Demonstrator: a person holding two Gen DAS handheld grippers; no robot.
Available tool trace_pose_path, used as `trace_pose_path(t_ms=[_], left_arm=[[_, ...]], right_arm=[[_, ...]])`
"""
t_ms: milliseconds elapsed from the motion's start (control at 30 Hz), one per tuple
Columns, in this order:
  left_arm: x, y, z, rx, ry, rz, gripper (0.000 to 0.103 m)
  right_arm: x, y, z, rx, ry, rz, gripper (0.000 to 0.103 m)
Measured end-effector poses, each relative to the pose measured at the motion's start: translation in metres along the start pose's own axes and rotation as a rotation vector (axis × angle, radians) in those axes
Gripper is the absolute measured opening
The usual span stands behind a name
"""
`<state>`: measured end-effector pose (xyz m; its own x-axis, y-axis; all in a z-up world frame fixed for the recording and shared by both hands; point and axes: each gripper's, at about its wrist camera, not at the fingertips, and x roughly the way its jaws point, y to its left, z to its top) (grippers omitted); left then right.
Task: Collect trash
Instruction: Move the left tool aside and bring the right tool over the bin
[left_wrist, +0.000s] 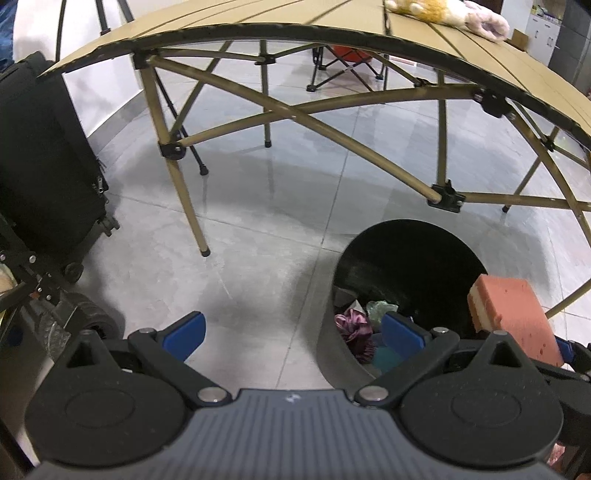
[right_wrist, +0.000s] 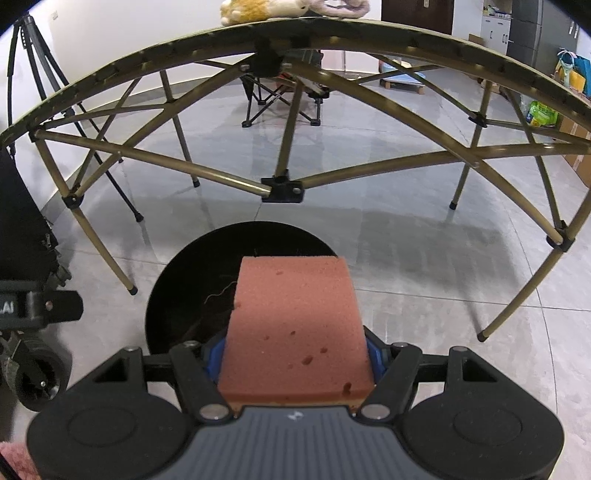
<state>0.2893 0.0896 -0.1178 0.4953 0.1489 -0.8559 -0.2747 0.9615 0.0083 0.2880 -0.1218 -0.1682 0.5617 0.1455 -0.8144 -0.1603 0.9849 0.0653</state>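
Note:
A pink sponge (right_wrist: 295, 325) with a yellow underside is clamped between the blue pads of my right gripper (right_wrist: 295, 356), which is shut on it. It hangs over the near rim of a black round trash bin (right_wrist: 177, 288) on the floor. In the left wrist view the same sponge (left_wrist: 513, 314) shows at the right, above the bin (left_wrist: 406, 258), which holds crumpled purple and green scraps (left_wrist: 354, 325). My left gripper (left_wrist: 293, 332) stands open with nothing between its fingers, over the floor at the bin's left edge.
A tan folding table (left_wrist: 258, 33) with crossed legs spans the view behind the bin; a plush toy (left_wrist: 436, 9) lies on top. A black suitcase (left_wrist: 40, 158) and a wheeled frame (right_wrist: 33, 373) stand at the left. A folding chair (right_wrist: 280, 96) stands farther back.

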Motion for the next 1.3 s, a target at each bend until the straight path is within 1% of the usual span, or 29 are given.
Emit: trace_pose_path(t_ms=[200,467,767,1067,1300], left_arm=[[0.000,0.016,0.000,-0.025,-0.001,0.014,0.103],[0.005,0.040,-0.002,-0.060,0.013,0.045,0.103],[0.011,0.060,-0.003,-0.095,0.029,0.066,0.103],[0.013,0.068,-0.002,-0.113,0.042,0.066,0.103],[0.014,0.066,-0.002,-0.109,0.048,0.058,0.103]], right_arm=[[0.001,0.018,0.013,-0.026,-0.011,0.028,0.068],[0.014,0.044,0.030,-0.077,0.004,0.063,0.068],[0.044,0.059,0.041,-0.074,0.070,0.081,0.068],[0.067,0.067,0.042,-0.075,0.115,0.071,0.068],[0.078,0.065,0.042,-0.068,0.143,0.050,0.068]])
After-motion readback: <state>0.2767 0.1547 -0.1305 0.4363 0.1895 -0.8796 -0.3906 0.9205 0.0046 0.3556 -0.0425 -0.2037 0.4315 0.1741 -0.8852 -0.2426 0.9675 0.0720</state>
